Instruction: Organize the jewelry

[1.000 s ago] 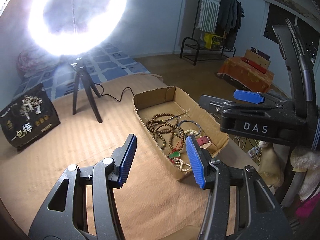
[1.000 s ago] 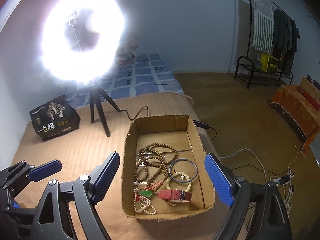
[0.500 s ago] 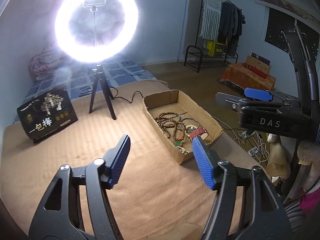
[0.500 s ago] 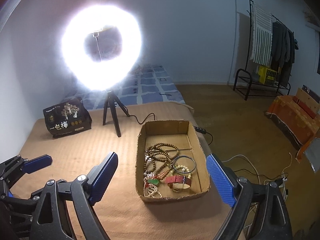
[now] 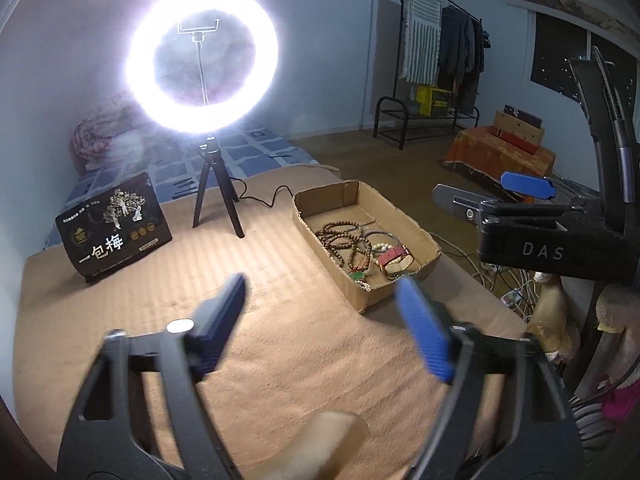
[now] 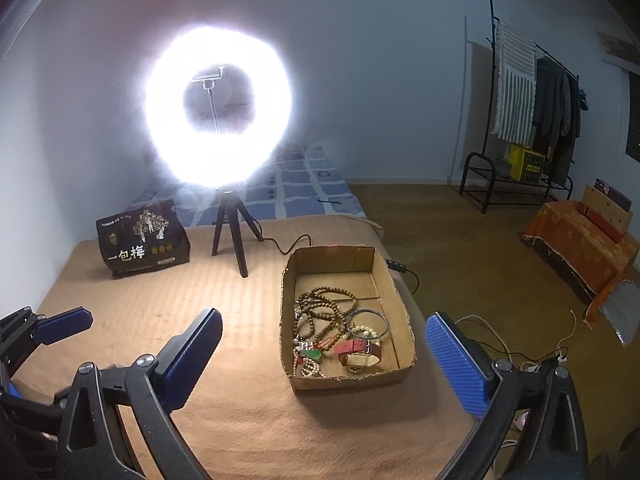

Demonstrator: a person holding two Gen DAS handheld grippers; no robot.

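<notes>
A shallow cardboard box (image 6: pixel 405 332) sits on the tan blanket and shows in the left wrist view too (image 5: pixel 416 232). It holds brown bead strands (image 6: pixel 324 308), a metal bangle (image 6: pixel 368 320), a red-strapped watch (image 6: pixel 358 350), a green pendant (image 6: pixel 312 356) and pale bead strings. The beads (image 5: pixel 340 240) and watch (image 5: pixel 394 260) also show in the left wrist view. My left gripper (image 5: pixel 324 328) is open and empty, well short of the box and to its left. My right gripper (image 6: pixel 324 360) is open and empty, held back from the box's near end.
A bright ring light on a small black tripod (image 6: pixel 232 236) stands behind the box, its cable running along the blanket. A black printed bag (image 6: pixel 142 240) stands at the far left. The bed edge drops off right of the box, with cables (image 6: pixel 520 344) on the floor.
Both grippers have pulled back and up from the box, so it looks smaller and farther away. The jewelry in the box has not moved. Both stay open.
</notes>
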